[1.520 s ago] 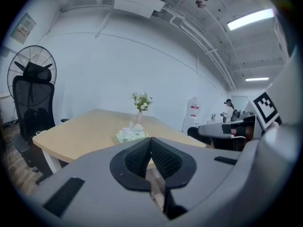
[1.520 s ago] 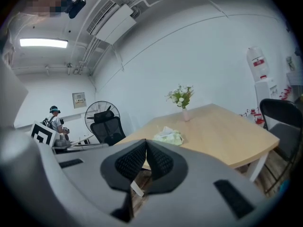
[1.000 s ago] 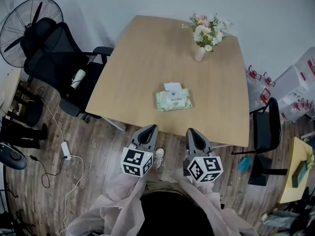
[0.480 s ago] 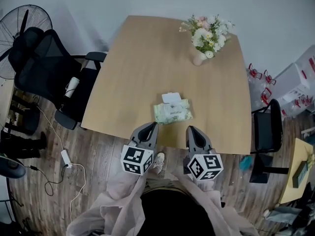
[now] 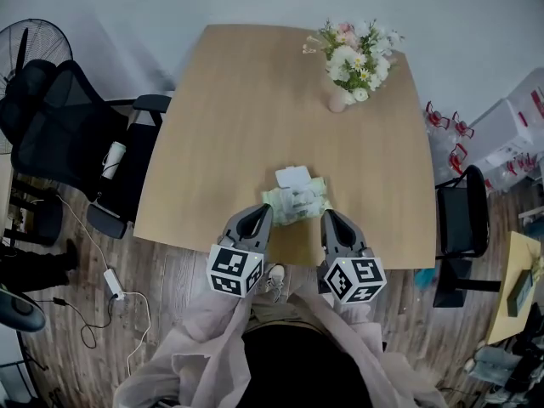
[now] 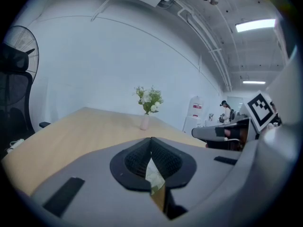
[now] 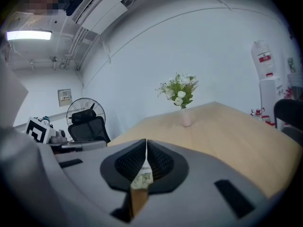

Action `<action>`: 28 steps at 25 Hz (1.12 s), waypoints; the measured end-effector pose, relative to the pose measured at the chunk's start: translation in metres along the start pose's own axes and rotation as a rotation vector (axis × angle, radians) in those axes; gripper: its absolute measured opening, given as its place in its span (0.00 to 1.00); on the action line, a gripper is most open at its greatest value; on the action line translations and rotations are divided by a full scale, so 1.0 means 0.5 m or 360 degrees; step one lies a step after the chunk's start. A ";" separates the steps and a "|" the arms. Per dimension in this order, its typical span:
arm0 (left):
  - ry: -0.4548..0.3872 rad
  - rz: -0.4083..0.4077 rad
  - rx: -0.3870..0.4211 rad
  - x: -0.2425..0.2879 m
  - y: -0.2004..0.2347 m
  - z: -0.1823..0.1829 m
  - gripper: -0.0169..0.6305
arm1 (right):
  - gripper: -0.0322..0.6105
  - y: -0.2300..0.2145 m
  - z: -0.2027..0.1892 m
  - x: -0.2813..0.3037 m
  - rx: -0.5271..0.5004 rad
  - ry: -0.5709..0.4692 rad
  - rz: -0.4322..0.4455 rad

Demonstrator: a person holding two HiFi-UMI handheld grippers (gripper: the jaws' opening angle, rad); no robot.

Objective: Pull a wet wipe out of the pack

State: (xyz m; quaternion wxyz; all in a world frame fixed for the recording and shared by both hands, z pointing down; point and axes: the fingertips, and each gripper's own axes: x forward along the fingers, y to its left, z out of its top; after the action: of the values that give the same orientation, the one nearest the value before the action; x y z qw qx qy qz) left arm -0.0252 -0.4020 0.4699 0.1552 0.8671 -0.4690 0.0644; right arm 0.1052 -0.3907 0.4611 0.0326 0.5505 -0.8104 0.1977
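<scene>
The pale green wet wipe pack (image 5: 297,202) lies flat near the front edge of the wooden table (image 5: 255,100), its white lid flap (image 5: 293,177) raised at the far side. My left gripper (image 5: 260,214) is shut and points at the pack's left end. On the other side my right gripper (image 5: 331,218) is also shut, just short of the pack's right end. Neither holds anything. In the left gripper view the shut left gripper (image 6: 151,143) shows a sliver of the pack (image 6: 154,176) below its tips. The right gripper view shows the same: right gripper (image 7: 146,143), pack (image 7: 141,179).
A pink vase of white flowers (image 5: 348,58) stands at the table's far right. A black office chair (image 5: 68,143) and a fan (image 5: 34,45) are to the left. Another black chair (image 5: 459,219) and boxes sit on the right. Cables lie on the wooden floor (image 5: 110,279).
Both grippers have moved forward together over the table's front edge. They now flank the pack, which lay well ahead of them before. Both jaws stay shut.
</scene>
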 end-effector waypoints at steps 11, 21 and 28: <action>0.0054 0.0017 -0.0060 0.032 0.039 -0.020 0.04 | 0.31 -0.009 -0.034 0.077 -0.0199 0.0182 0.0049; 0.0115 0.0056 -0.0075 0.059 0.068 -0.045 0.04 | 0.41 -0.031 -0.086 0.142 -0.0332 0.0402 0.0177; 0.0148 0.0106 -0.0101 0.063 0.086 -0.061 0.04 | 0.40 -0.012 -0.113 0.173 -0.0388 0.0476 0.0303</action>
State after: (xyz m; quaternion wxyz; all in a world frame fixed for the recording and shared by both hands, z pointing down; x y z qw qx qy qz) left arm -0.0425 -0.4390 0.5157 0.2021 0.8417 -0.4916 0.0949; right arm 0.0673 -0.4483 0.5382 0.2000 0.4279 -0.8628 0.1801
